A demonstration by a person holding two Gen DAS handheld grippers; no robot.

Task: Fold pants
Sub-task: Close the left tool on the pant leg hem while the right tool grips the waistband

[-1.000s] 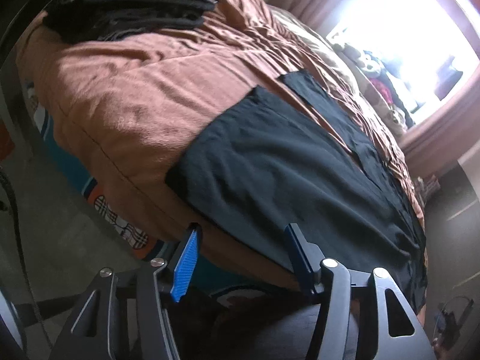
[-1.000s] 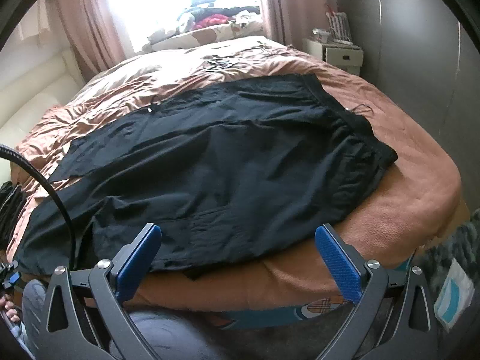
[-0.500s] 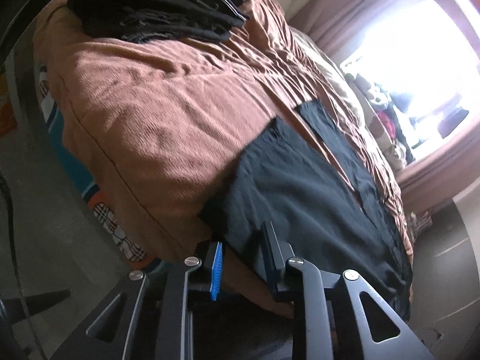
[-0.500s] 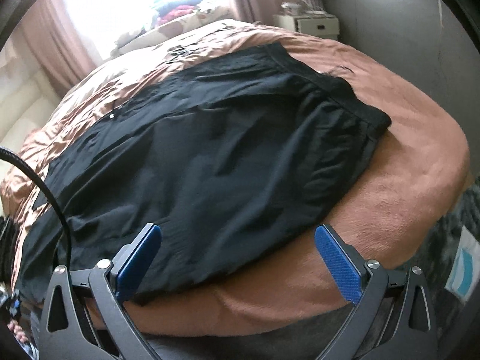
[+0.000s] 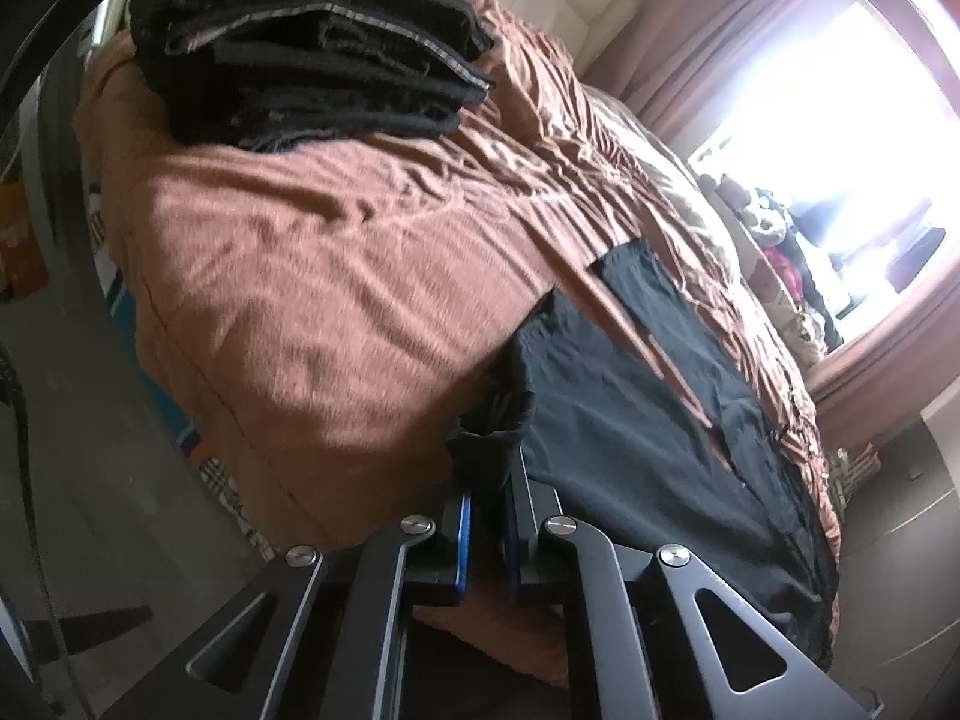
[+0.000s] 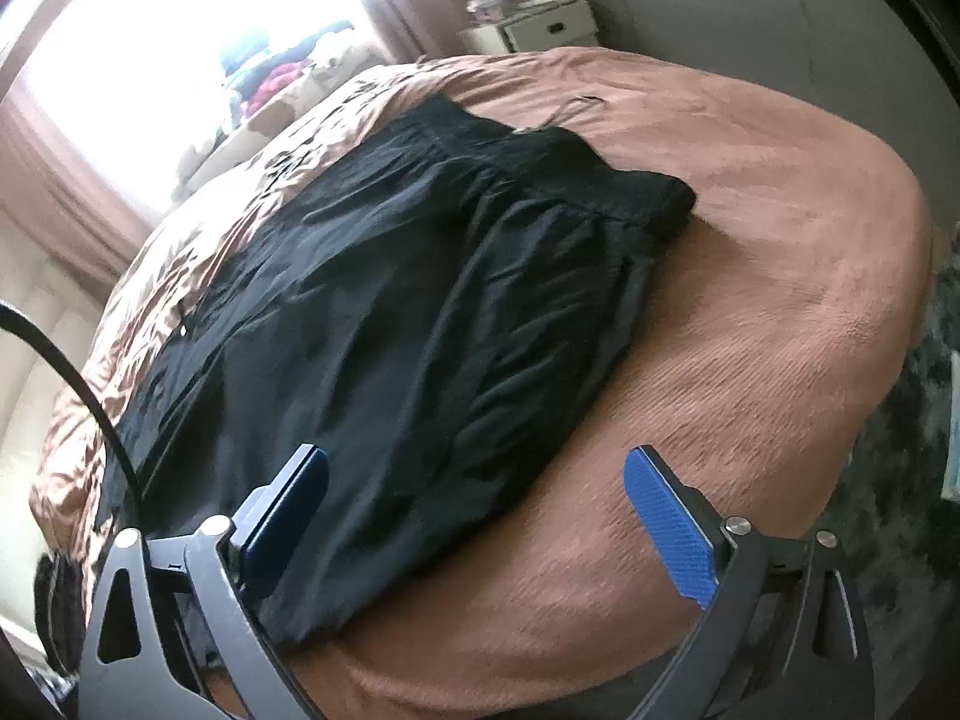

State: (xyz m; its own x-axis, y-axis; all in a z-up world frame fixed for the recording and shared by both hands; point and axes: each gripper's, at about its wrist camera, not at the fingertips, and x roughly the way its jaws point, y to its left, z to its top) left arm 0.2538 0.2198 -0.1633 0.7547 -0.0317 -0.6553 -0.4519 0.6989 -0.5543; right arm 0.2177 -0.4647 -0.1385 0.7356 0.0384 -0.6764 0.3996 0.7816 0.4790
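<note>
While black pants (image 6: 408,324) lie spread along the near edge of the bed (image 5: 336,276), both grippers work at them.
The left gripper (image 5: 486,516) is closing, pinching the bunched hem corner; the right gripper (image 6: 480,516), closing too, is unclenched astride the pants' edge, seemingly untouched by either pad. Folded dark clothes (image 5: 312,48) sit at the far corner.

My bed (image 5: 336,276) wears a rumpled brown cover. In my left view, the black pants (image 5: 648,420) lie spread flat on it toward four o'clock, and a stack of folded dark clothes (image 5: 312,54) sits at eleven o'clock, well apart.
</note>
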